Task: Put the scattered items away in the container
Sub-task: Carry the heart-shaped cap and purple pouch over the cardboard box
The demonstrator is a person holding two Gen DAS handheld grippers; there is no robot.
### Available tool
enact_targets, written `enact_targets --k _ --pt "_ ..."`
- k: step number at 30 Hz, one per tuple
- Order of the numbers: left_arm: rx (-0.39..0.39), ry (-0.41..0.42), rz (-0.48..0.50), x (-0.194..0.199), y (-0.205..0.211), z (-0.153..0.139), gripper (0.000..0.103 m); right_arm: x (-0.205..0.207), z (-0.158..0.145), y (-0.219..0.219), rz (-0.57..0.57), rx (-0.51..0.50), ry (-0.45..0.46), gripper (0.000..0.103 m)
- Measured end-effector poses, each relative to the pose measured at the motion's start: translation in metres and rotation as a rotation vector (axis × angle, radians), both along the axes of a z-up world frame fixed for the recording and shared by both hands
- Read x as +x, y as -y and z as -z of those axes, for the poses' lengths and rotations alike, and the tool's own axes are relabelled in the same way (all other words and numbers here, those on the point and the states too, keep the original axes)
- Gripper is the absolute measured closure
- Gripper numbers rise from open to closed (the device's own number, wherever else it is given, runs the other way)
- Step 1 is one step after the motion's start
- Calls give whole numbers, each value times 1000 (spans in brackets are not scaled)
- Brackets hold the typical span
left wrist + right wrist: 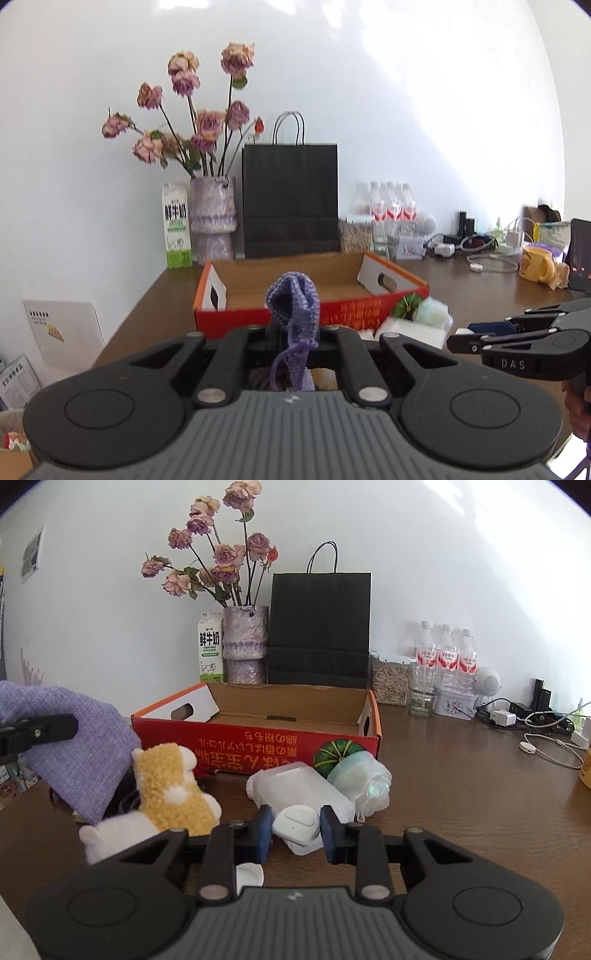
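Purple knitted pouch (291, 299) sits clenched in the left tool (291, 332), raised before the red cardboard box (236, 317); its lower end is hidden. Right tool (295, 825) stands released around a white device (295, 821) on the surface (461, 794).

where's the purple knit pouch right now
The purple knit pouch is pinched in the left gripper, held up in front of the red cardboard box. In the right wrist view it hangs at far left, beside the plush toy.
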State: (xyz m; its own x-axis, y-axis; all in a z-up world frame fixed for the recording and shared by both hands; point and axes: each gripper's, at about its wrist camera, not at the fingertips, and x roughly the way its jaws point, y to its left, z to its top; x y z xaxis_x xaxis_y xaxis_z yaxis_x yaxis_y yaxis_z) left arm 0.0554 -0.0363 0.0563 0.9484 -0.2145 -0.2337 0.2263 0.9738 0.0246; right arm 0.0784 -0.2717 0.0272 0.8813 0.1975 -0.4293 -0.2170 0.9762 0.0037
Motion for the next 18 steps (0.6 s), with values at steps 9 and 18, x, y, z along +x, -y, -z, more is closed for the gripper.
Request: enact_targets --k 9,18 --pt "-65 75 -17 43 6 -28 94 41 -28 -12 -11 18 84 76" --pt "-146 84 -39 111 15 -31 94 109 -51 -27 -6 71 158 76"
